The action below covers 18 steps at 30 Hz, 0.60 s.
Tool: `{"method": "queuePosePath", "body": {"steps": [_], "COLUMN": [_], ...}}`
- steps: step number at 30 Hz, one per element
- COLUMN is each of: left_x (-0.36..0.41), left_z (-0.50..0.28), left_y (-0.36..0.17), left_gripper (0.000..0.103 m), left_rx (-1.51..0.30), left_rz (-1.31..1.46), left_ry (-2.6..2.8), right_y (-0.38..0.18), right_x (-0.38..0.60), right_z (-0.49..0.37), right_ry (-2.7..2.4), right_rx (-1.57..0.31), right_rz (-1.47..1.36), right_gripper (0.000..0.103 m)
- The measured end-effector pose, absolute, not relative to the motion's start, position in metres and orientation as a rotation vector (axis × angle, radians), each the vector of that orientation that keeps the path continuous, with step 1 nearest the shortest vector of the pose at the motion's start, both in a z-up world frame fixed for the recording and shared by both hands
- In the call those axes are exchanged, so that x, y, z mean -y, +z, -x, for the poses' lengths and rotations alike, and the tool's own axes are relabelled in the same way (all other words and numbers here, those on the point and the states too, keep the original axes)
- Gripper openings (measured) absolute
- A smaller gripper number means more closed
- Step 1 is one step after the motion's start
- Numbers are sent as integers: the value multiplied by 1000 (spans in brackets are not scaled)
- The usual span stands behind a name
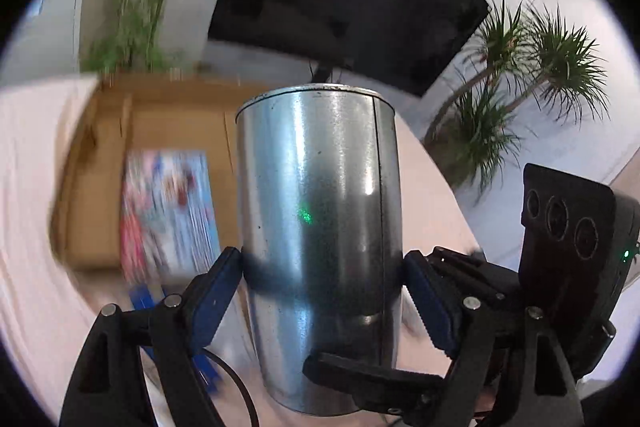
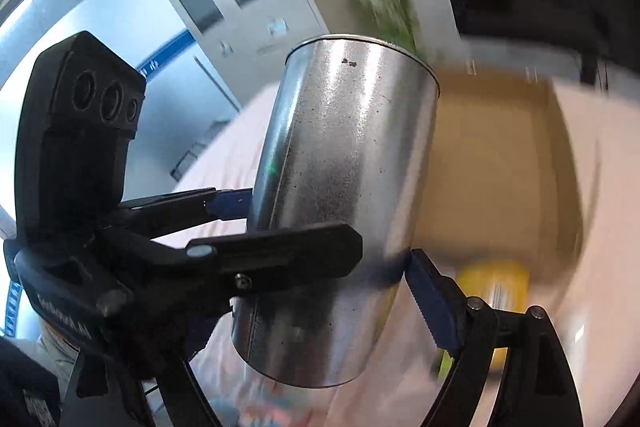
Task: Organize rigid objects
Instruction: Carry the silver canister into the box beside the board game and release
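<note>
Both the left gripper and right gripper clamp the shiny, tapered galvanized-steel cup mid-frame; it looks stiff, light and slippery, so mid-wall is probably the best hold.

A galvanized metal can, glossy and faintly speckled, shows a seam down its side. Matt black plastic forms the left gripper, with ridged blue pads. Behind lie a matt brown cardboard box and soft pink cloth.

The cardboard box and the printed pack inside it reach you smeared; its print can't be read. The metal can hides the box's right part. A yellow item is blurred beyond telling.
</note>
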<state>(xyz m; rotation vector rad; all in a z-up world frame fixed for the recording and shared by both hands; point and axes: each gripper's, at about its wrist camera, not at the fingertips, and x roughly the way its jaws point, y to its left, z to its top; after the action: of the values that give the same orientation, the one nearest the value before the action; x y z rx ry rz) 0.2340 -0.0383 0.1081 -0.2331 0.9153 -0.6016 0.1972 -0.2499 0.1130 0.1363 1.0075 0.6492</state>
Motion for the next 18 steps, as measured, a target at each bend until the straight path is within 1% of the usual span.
{"method": "queuePosePath", "body": {"steps": [3,7,9,14,15,16,17,18], "left_x": [42,52,44,54,55,51,51,55], "left_z": [-275,-320,-332,-366,-370,-376,-381,-384], "left_y": [116,79,49,-28,-35,-50,-60,-65], "left_gripper": [82,82,82,82,83,83,82,82], "left_rx": [-932,-1041,-1107,-1267,-1276,-1314,-1335,-1343], "left_rz": [226,270,297,362,360,417,436,395], "left_ry": [-593,-595,-602,-584,-570,-554,-551,-553], "right_y": [126,102,75,5,-11,-21,-34,-41], "right_x": [245,248,253,262,264,268,276,278], "right_z": [-242,-291,-310,-339,-344,-347,-354,-357], "right_ry": [658,650,642,608,609,612,601,588], "right_rx": [-1008,-1106,-1180,-1322,-1347,-1353,-1377,-1397], "right_rz": [-123,-123,-139,-176,-188,-232,-321,-320], "right_gripper": [84,84,84,84,84,84,84,82]}}
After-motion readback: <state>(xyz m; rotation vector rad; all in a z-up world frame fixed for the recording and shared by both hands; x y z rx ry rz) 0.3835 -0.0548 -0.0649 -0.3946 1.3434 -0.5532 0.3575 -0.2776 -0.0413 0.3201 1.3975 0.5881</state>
